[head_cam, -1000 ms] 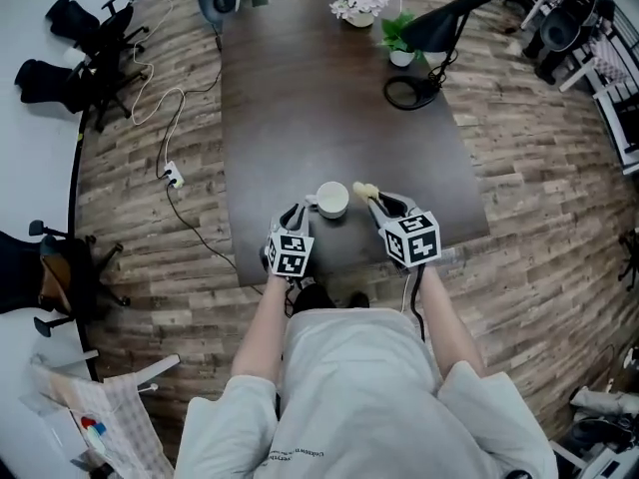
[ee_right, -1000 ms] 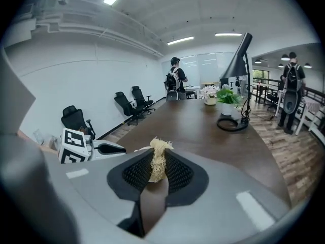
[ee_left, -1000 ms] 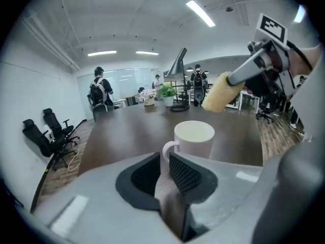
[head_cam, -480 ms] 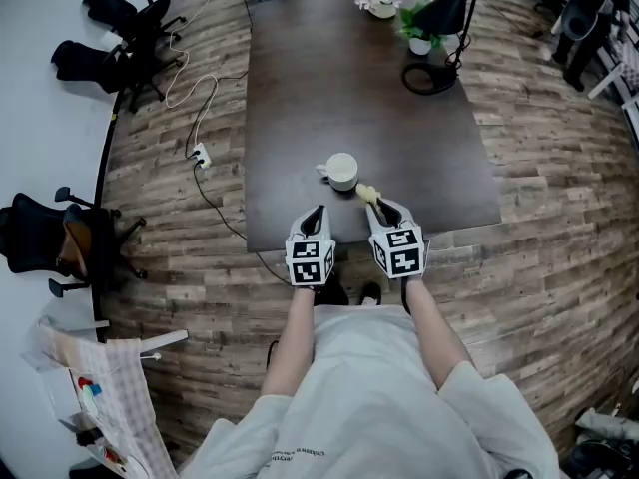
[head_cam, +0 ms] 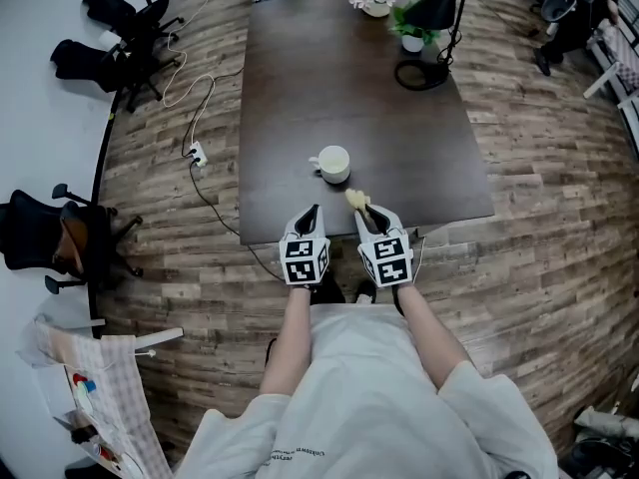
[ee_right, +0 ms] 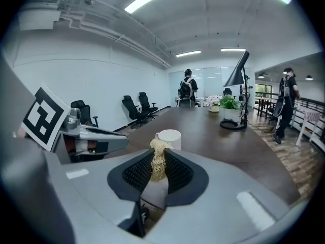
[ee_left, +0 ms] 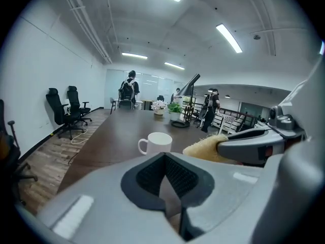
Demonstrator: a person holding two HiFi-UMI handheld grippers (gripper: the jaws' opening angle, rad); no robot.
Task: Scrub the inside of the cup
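The white cup (head_cam: 332,163) stood upright and alone on the dark table (head_cam: 300,88), close to its near edge, handle to the left. A second before, both grippers had been right up at it. Since then they had drawn back to the near edge, apart from the cup. The right gripper (head_cam: 367,213) pinched a yellow sponge (head_cam: 354,199), and the left gripper (head_cam: 309,217) was pressed together on nothing. I judged the scrubbing finished or paused. The cup bore no readable brand, the gripper cubes (head_cam: 305,260) showed only square markers, and the shirt print was too small to read.
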